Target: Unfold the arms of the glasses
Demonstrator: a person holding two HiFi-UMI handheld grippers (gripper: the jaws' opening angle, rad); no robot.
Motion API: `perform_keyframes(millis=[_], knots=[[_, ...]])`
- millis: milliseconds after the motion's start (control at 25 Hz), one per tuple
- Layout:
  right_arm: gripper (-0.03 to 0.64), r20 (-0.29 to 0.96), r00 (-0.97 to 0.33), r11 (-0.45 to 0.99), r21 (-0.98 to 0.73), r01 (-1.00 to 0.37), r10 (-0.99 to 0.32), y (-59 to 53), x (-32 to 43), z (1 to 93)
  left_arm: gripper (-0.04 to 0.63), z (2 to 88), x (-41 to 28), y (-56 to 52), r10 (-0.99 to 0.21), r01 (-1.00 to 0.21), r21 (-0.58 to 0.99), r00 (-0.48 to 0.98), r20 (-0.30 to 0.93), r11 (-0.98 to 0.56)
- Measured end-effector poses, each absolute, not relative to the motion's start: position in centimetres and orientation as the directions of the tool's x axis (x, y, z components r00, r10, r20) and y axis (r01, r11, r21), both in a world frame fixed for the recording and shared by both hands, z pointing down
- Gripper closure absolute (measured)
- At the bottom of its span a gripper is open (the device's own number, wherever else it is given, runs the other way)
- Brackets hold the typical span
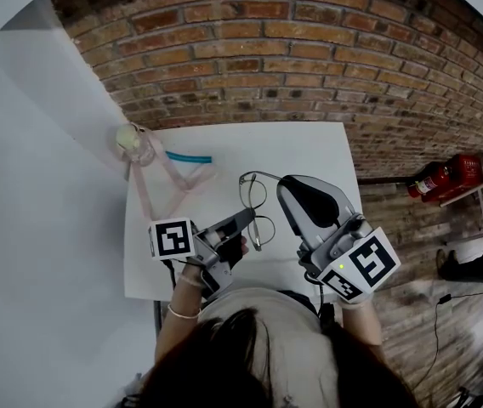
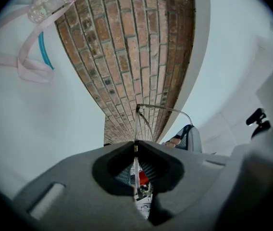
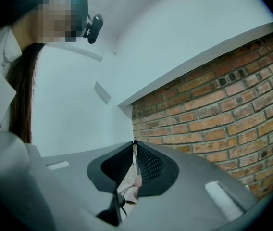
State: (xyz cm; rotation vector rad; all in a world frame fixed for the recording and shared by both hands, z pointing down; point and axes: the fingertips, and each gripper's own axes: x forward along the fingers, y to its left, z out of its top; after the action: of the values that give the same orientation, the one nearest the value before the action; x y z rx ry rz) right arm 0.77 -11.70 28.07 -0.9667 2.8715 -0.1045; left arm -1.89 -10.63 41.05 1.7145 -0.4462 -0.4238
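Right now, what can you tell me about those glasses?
The glasses are thin dark wire with two round clear lenses, held over the white table. The left tool is clamped on the frame by the lenses. One slim arm curves out to the right tool, which is shut on its end.

Bright, soft, even light; white surface (image 1: 309,147) near washed out, only faint shadows at its far left corner. Heavy fisheye bend in all views, dark vignette at picture corners, brick wall (image 1: 267,49) courses curved. Left gripper (image 2: 135,147) and right gripper (image 3: 135,143) bodies soft close to lens; brick beyond sharper.
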Motion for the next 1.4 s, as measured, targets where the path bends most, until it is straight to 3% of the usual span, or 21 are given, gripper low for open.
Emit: perform_keyframes(millis=[920,1040,1400], knots=[[0.588,-0.092,-0.776,0.781,-0.111,-0.614,-0.624,-12.3,1.3,28.2,0.572,42.4,-1.2,-9.6,-0.452,-0.101,0.979,0.892,0.009,-0.179],[0.588,-0.095,-0.775,0.78,-0.111,-0.615,-0.625,-12.4,1.3,28.2,0.572,43.3,-1.5,-9.6,-0.445,-0.151,0.969,0.894,0.05,-0.195],[0.586,-0.105,-0.777,0.784,-0.109,-0.611,-0.62,-12.2,1.4,28.0,0.572,42.2,-1.1,-9.7,-0.449,-0.081,0.979,0.893,-0.011,-0.185]])
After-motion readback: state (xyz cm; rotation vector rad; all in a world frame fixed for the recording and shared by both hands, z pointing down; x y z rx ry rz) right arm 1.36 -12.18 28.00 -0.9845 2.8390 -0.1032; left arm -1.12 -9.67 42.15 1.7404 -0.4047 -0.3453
